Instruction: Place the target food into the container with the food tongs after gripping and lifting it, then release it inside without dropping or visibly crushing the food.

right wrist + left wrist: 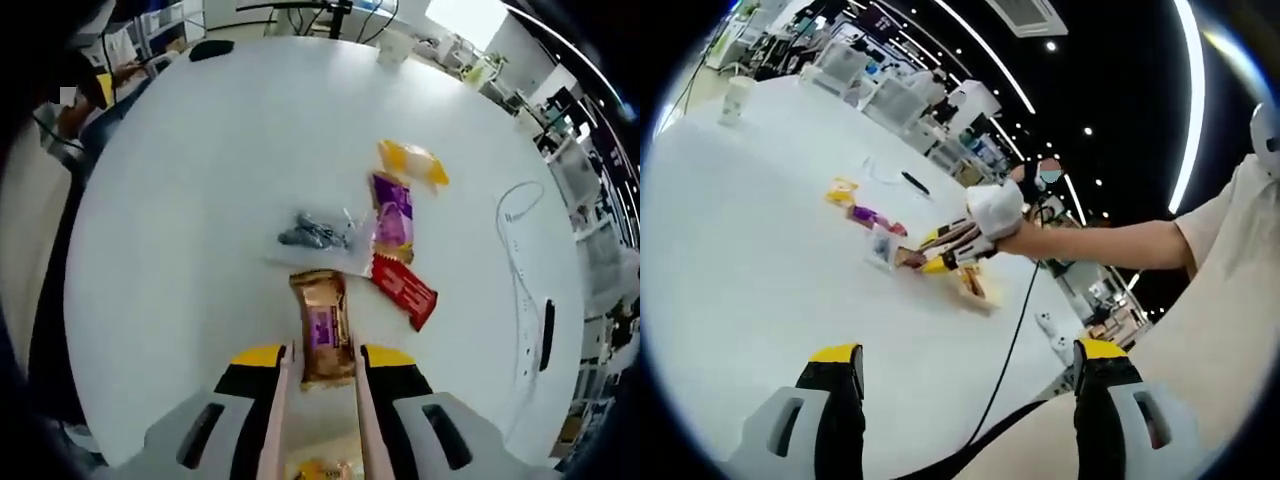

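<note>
The right gripper point(318, 368) holds pink food tongs point(272, 420), whose arms straddle the brown foil-wrapped snack packet point(322, 340) lying on the white table point(180, 200); squeezing risks crushing it. The left gripper point(965, 362) hangs released
</note>
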The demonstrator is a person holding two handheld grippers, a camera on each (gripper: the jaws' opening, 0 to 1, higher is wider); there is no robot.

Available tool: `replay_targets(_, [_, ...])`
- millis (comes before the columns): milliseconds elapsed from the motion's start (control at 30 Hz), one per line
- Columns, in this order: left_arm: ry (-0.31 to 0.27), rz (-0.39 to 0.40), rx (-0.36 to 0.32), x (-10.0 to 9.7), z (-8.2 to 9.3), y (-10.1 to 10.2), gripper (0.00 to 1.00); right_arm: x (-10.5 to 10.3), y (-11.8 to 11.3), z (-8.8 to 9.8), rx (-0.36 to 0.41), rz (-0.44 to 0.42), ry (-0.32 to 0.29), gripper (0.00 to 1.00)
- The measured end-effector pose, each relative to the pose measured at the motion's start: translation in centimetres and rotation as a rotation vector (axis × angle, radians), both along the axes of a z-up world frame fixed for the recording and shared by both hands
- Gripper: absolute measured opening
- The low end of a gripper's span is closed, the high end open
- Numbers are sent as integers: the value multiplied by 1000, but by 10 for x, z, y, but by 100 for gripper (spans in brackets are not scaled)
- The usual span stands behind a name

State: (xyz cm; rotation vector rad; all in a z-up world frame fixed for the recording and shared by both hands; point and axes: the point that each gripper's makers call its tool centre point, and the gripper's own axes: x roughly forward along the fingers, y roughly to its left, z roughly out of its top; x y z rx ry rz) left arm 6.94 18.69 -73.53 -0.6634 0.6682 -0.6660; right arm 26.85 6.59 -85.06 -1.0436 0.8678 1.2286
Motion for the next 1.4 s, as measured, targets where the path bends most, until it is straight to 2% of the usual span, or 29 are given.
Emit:
replay_targets(133, [-4,1,-1,-1,1,0,86,-2,0,0,3,-15,0,29])
replay_targets(267, [-6,4,0,-6,2,1,86,-2,2,0,36,-125,17,28])
replay_targets(400, [-7,13,1,-9,2,3,86,-2,1,0,42,-156,22,26])
replay_targets(533, [-6,18,2,-13,3,4,86,-5,-1,0,63,-235,59,25])
replay_targets(733, [-12,22,-1,-14,5,4,86,-9,-2,0,82,-311,88,25])
replay_targets(867, [-18,19,-2,-15,7,3,86,-11,-3,1,134,-389,138,25])
replay_targets(967, [-20,13,-4,-16,8,1,86,-11,-3,0,134,-396,135,26])
replay_targets(1167, [-25,2,-4,-16,9,-1,86,4,-7,-11,124,-433,143,26])
replay_targets(1267, [-27,-2,-4,-16,10,-2,86,5,-8,-13,114,-404,126,27])
replay_targets(1400, [-29,-5,-4,-17,10,-3,86,8,-12,-15,156,-397,141,27])
